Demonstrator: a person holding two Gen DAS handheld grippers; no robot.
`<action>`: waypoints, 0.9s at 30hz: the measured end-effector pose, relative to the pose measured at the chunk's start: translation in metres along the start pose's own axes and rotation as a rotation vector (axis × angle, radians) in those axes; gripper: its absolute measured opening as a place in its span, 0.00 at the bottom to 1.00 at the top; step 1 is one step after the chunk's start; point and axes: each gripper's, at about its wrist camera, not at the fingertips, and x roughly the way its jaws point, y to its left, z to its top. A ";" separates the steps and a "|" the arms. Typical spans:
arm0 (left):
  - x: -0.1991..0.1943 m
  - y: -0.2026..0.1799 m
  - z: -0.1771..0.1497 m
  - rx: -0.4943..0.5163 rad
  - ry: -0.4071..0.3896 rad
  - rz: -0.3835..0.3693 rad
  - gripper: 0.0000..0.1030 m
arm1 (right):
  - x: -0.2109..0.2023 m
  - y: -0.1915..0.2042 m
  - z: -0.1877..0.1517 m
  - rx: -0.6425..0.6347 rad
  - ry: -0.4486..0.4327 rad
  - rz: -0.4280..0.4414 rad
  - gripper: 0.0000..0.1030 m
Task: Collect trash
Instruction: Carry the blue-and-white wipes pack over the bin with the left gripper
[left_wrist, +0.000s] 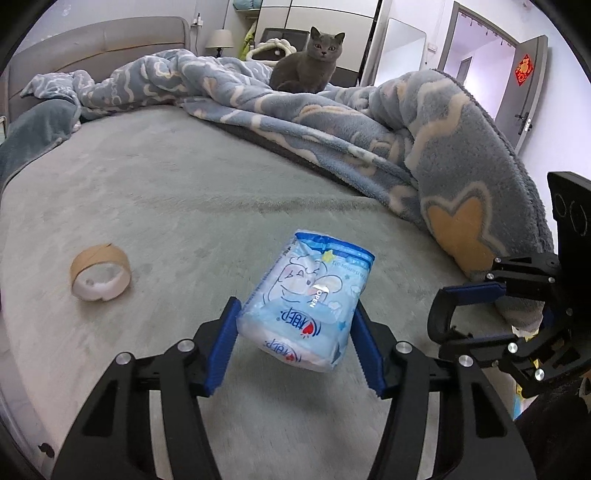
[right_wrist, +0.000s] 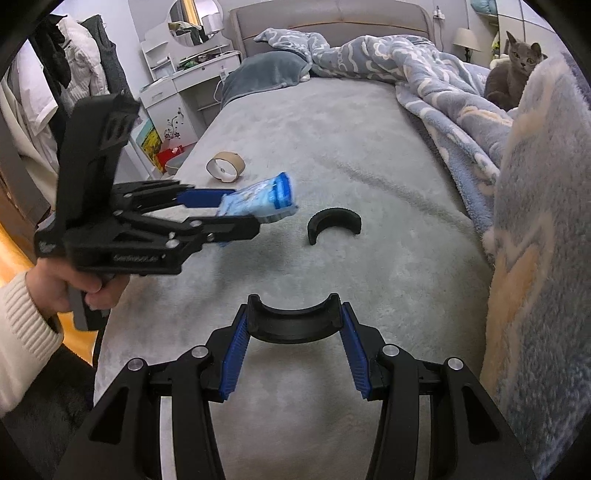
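My left gripper (left_wrist: 295, 339) is shut on a light-blue tissue pack (left_wrist: 306, 295) and holds it above the grey bed sheet (left_wrist: 184, 192); it also shows in the right wrist view (right_wrist: 240, 210) with the pack (right_wrist: 258, 201). My right gripper (right_wrist: 293, 332) is shut on a black curved plastic piece (right_wrist: 291, 325), seen in the left wrist view (left_wrist: 443, 310) at the right. A second black curved piece (right_wrist: 334, 223) lies on the sheet. An empty brown tape roll (left_wrist: 100, 272) lies at the left, also in the right wrist view (right_wrist: 225, 167).
A rumpled blue patterned blanket (left_wrist: 332, 118) covers the far and right side of the bed. A grey cat (left_wrist: 308, 62) sits on it at the back. A white dresser (right_wrist: 177, 85) stands left of the bed. An open door (left_wrist: 517, 92) is at the right.
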 end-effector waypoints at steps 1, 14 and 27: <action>-0.003 -0.001 -0.002 -0.002 -0.002 0.002 0.60 | -0.001 0.001 0.000 0.003 -0.003 -0.004 0.48; -0.051 -0.002 -0.041 -0.098 -0.025 0.080 0.60 | -0.012 0.024 -0.001 0.060 -0.039 -0.008 0.48; -0.098 0.009 -0.086 -0.197 -0.045 0.191 0.60 | -0.012 0.067 -0.002 0.045 -0.041 0.014 0.48</action>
